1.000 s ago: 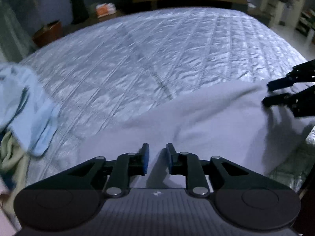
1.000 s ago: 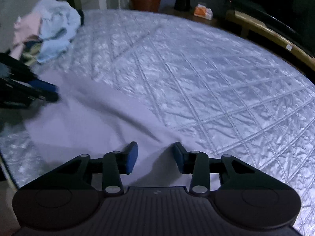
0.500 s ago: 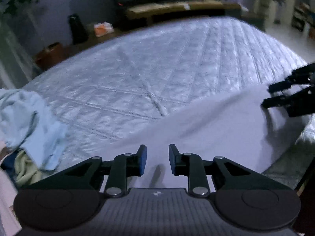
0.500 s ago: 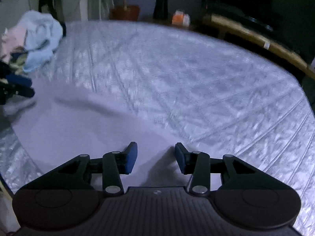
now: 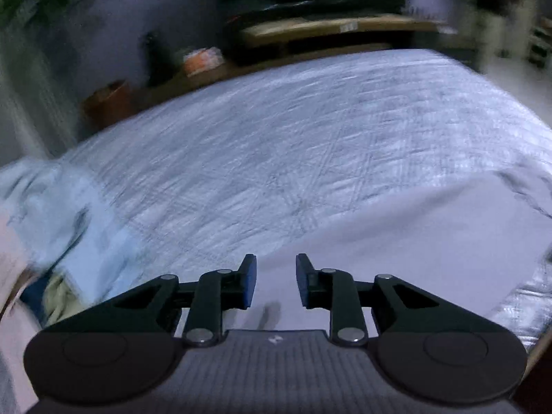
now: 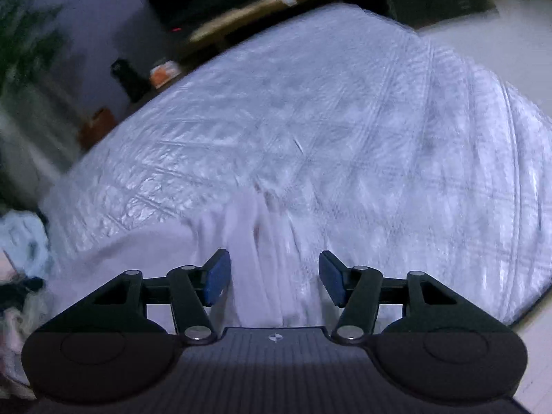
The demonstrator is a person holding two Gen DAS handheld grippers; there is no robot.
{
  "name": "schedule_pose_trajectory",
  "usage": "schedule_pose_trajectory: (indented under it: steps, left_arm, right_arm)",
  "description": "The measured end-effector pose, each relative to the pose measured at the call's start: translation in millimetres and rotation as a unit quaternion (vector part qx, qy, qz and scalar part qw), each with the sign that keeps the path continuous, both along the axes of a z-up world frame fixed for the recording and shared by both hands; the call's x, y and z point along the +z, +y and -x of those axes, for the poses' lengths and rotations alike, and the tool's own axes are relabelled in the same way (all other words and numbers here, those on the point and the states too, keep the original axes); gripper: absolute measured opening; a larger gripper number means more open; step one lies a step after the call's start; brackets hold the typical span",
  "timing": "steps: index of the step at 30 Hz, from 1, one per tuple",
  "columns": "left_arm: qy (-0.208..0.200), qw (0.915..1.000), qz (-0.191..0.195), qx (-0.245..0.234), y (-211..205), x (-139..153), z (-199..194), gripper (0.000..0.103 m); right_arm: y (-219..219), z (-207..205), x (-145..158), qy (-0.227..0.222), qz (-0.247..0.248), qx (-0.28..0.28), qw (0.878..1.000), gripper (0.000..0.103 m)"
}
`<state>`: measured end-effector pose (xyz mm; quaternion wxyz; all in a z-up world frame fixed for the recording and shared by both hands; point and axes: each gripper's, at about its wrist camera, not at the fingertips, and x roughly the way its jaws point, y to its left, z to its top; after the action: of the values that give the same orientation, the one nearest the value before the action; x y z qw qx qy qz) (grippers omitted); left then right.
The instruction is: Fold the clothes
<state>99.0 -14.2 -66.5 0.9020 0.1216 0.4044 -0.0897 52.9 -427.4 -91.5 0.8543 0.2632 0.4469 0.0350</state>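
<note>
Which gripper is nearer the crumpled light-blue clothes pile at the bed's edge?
Left. The light-blue clothes pile lies just beside the left gripper, off its left finger. From the right gripper the pile sits far off at the view's edge.

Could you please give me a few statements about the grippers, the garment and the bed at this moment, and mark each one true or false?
1. The left gripper is open with nothing between its fingers. True.
2. The right gripper is clamped shut on the white garment. False: it is open, with the garment lying below the gap.
3. The white garment rests on a quilted bedspread. True.
4. The pile of clothes sits at the right in the left wrist view. False: it is at the left edge.
</note>
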Motion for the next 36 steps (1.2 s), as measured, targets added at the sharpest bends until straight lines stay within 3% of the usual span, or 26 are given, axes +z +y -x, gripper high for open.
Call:
schedule_pose_trajectory:
  steps: [4, 7, 11, 14, 18, 21, 24, 29, 30, 31, 32, 36]
  left_arm:
    - [-0.001, 0.9973, 0.029, -0.068, -35.8, -4.8, 4.2, 0.024]
    - [0.015, 0.9937, 0.006, -0.111, -59.0, -18.6, 6.7, 0.024]
    - [0.064, 0.99, -0.031, -0.122, -67.4, -48.9, -1.7, 0.024]
    - [0.067, 0.9899, -0.037, -0.12, -67.7, -52.3, -1.6, 0.028]
    - [0.068, 0.9908, -0.032, -0.113, -67.1, -54.9, -2.9, 0.03]
    - [0.067, 0.9908, -0.03, -0.113, -64.4, -63.1, -11.8, 0.031]
    - [0.068, 0.9911, -0.027, -0.112, -60.5, -62.0, -13.2, 0.032]
    - [0.068, 0.9913, -0.026, -0.11, -67.7, -45.9, 5.3, 0.032]
    - [0.067, 0.9914, -0.025, -0.11, -67.8, -45.6, 6.0, 0.032]
    - [0.067, 0.9914, -0.025, -0.11, -67.8, -45.3, 6.7, 0.032]
    - [0.067, 0.9914, -0.024, -0.11, -67.9, -44.9, 7.4, 0.032]
    - [0.067, 0.9915, -0.022, -0.11, -67.8, -44.2, 9.2, 0.032]
  right_arm:
    - [-13.6, 22.7, -17.6, 0.006, -0.077, -0.032, 0.997, 0.066]
    - [-12.3, 24.3, -25.1, 0.01, -0.129, -0.024, 0.991, 0.07]
    - [-1.8, 11.6, -26.9, 0.001, -0.125, -0.001, 0.992, 0.075]
    - [0.6, 3.9, -30.2, -0.01, -0.132, 0.013, 0.991, 0.073]
    - [-9.1, 2.2, -28.8, -0.036, -0.153, 0.032, 0.987, 0.05]
    - [-16.8, -3.2, -28.2, -0.051, -0.121, 0.005, 0.991, 0.052]
    - [-13.7, -9.3, -28.7, -0.055, -0.091, 0.014, 0.994, 0.054]
    - [-9.6, -18.2, -32.0, -0.053, -0.121, 0.021, 0.991, 0.059]
    - [-5.5, -20.8, -32.0, -0.053, -0.12, 0.024, 0.991, 0.055]
    - [-0.7, -24.0, -33.2, -0.046, -0.121, 0.03, 0.991, 0.028]
    - [5.8, -28.9, -36.8, -0.034, -0.123, 0.037, 0.991, 0.014]
    - [7.9, -24.1, -38.6, -0.051, -0.145, 0.028, 0.988, 0.014]
